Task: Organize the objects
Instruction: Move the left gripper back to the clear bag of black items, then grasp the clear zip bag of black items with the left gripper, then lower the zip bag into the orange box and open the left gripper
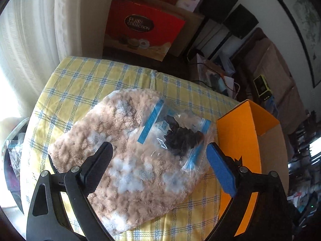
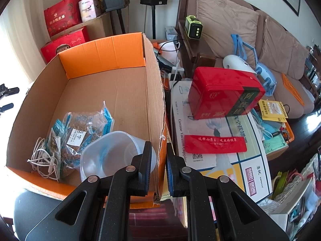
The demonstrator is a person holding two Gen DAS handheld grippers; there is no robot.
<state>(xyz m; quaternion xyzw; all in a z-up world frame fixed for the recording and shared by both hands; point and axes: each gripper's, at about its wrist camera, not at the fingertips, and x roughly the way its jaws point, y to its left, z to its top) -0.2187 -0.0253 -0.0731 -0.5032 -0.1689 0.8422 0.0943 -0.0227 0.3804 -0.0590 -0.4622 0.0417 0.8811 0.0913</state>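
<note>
In the left wrist view, a clear zip bag (image 1: pixel 176 134) with dark contents lies on a fluffy beige-and-white towel (image 1: pixel 124 140) spread over the yellow checked tablecloth (image 1: pixel 84 80). My left gripper (image 1: pixel 160 153) hovers open just above the towel, with the bag's near edge between its fingers but untouched. The orange cardboard box (image 1: pixel 246 130) stands right of the towel. In the right wrist view, my right gripper (image 2: pixel 158 158) is shut on the right wall of the box (image 2: pixel 140 100). Inside the box lie zip bags (image 2: pixel 80 124), a white cable (image 2: pixel 46 160) and a clear plastic container (image 2: pixel 112 152).
Right of the box sit a red tin (image 2: pixel 224 92) and a white carton (image 2: pixel 220 160) among clutter, with a brown sofa (image 2: pixel 230 20) behind. Red gift boxes (image 1: pixel 144 24) and black speakers (image 1: pixel 220 2) stand beyond the table's far edge. A curtain (image 1: pixel 30 40) hangs at left.
</note>
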